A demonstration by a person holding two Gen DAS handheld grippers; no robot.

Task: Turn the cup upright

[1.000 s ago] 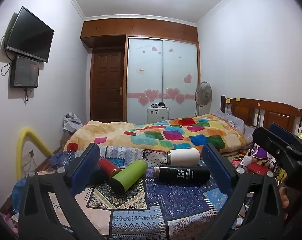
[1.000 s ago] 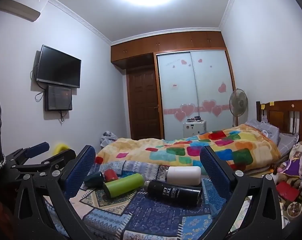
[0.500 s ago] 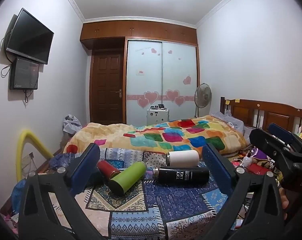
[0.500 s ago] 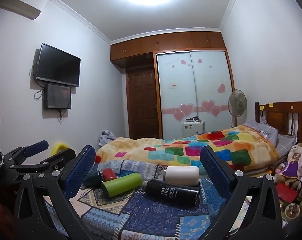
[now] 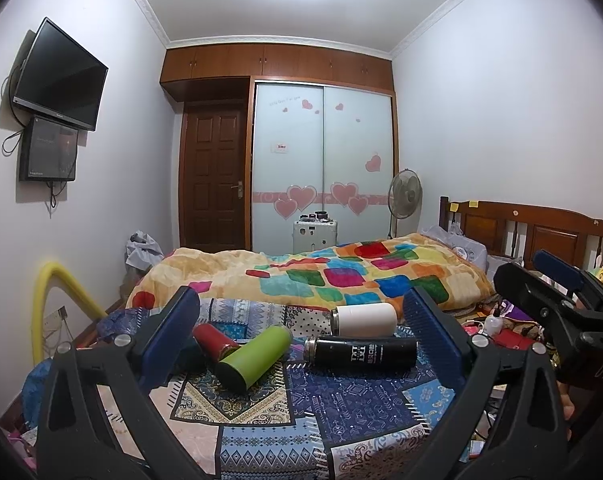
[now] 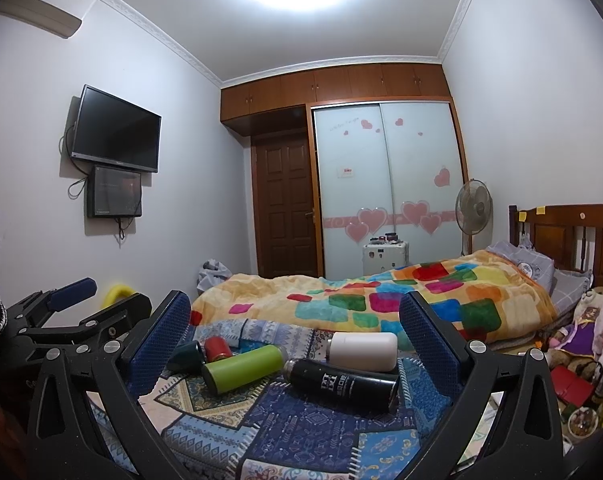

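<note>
Several cups lie on their sides on a patchwork cloth (image 5: 341, 412): a green cup (image 5: 255, 356), a red cup (image 5: 213, 340), a black cup (image 5: 361, 350) and a white cup (image 5: 363, 319). The right wrist view shows the green (image 6: 241, 368), red (image 6: 217, 348), black (image 6: 341, 384) and white (image 6: 361, 350) cups, plus a dark green cup (image 6: 187, 356). My left gripper (image 5: 301, 340) is open and empty, above and short of the cups. My right gripper (image 6: 295, 344) is open and empty, likewise short of them.
A bed with a colourful quilt (image 5: 321, 276) lies behind the cloth. Toys and clutter (image 6: 577, 380) sit at the right. A yellow tube (image 5: 57, 300) stands at the left. The right gripper shows at the left view's right edge (image 5: 561, 304).
Both views have risen and tilted up slightly, so the cups sit a little lower in frame. The cups have not moved and both grippers stay open.
</note>
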